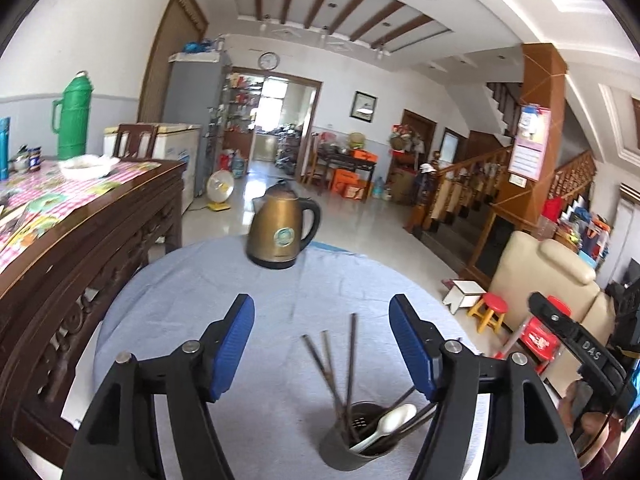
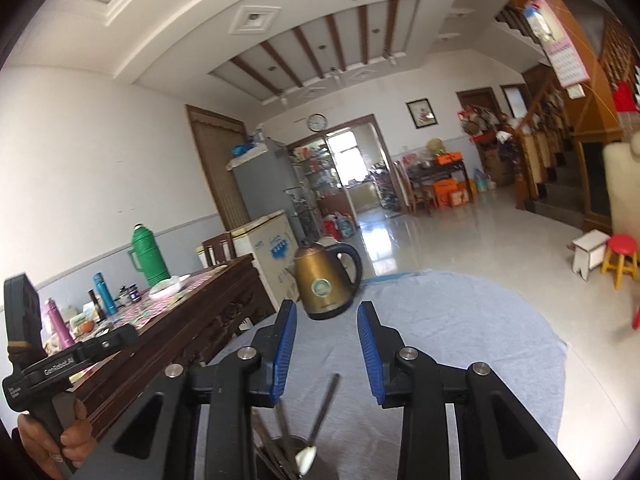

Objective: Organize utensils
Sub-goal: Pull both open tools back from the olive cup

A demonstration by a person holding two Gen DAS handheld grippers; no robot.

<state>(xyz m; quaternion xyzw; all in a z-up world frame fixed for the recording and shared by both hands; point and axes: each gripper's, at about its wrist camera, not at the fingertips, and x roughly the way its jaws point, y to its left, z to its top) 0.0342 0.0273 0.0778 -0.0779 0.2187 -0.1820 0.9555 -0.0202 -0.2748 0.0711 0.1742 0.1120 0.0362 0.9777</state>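
Observation:
A dark cup (image 1: 348, 444) stands on the round table with the blue-grey cloth (image 1: 192, 300). It holds several dark chopsticks (image 1: 352, 352) and a white spoon (image 1: 390, 424). My left gripper (image 1: 322, 344) is open and empty, above and just behind the cup. In the right wrist view the cup (image 2: 292, 458) sits at the bottom edge with chopsticks (image 2: 324, 408) and the spoon (image 2: 306, 458) in it. My right gripper (image 2: 326, 348) is open and empty above it. The left gripper's handle (image 2: 44, 368) shows at the left, held by a hand.
A brass-coloured kettle (image 1: 282, 232) stands at the far side of the round table. A dark wooden table (image 1: 100, 224) with a checked cloth, a green thermos (image 1: 72, 116) and a bowl stands to the left. Stools (image 1: 490, 312) and a cream armchair (image 1: 548, 276) are on the right.

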